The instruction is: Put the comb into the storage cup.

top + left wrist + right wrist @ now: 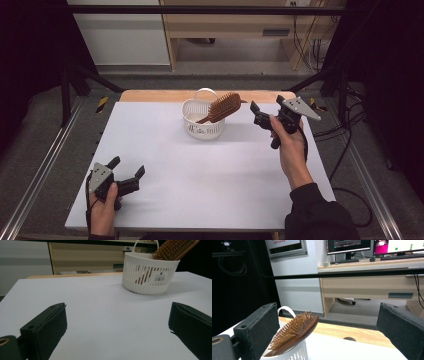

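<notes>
A white slotted plastic basket [196,125] with a handle stands at the far middle of the white table. A brown wooden hairbrush [223,107] stands in it handle down, its bristled head leaning out over the right rim. The basket [147,277] and brush head [172,248] appear far right in the left gripper view. My right gripper [266,111] is open, raised just right of the basket with nothing between its jaws; its view looks over the brush [294,333]. My left gripper [128,172] rests open and empty at the near left of the table.
The white table top [200,170] lies on a wooden board whose far edge shows behind the basket. Black frame bars run along the sides and across the back. A wooden desk [372,282] with monitors stands beyond the table. Cables hang at the right.
</notes>
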`<state>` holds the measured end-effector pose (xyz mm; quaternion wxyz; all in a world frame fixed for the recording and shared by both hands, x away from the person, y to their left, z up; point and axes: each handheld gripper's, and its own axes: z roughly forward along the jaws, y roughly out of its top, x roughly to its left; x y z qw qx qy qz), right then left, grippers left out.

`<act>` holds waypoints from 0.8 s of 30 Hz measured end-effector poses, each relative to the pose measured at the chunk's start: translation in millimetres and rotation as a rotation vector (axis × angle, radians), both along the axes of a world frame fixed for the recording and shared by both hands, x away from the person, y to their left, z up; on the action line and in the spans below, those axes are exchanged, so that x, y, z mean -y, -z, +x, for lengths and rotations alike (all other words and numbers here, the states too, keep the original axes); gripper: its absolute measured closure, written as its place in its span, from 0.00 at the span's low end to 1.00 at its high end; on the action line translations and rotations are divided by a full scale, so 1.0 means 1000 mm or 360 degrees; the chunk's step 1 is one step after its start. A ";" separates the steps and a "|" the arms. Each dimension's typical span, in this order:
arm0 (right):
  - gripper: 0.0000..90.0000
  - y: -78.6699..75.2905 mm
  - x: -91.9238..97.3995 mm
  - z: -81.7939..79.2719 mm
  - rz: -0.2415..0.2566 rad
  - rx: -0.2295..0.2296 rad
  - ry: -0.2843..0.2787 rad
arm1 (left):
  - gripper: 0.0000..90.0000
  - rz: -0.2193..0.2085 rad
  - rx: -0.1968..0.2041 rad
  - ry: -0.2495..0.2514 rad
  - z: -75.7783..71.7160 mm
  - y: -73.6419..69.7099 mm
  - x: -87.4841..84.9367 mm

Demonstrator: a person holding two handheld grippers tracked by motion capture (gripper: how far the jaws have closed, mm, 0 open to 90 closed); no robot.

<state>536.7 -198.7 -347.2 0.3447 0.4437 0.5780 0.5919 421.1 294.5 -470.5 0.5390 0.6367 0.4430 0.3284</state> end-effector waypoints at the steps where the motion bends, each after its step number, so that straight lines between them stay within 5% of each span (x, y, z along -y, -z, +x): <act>1: 0.04 0.000 0.001 -0.001 -0.0007 0.0007 -0.0004 | 0.02 -0.0008 -0.0004 0.0005 0.000 0.000 0.000; 24: 0.03 0.003 0.029 -0.026 -0.0049 0.0038 0.0006 | 0.02 -0.0010 0.0027 -0.0003 -0.001 -0.002 -0.002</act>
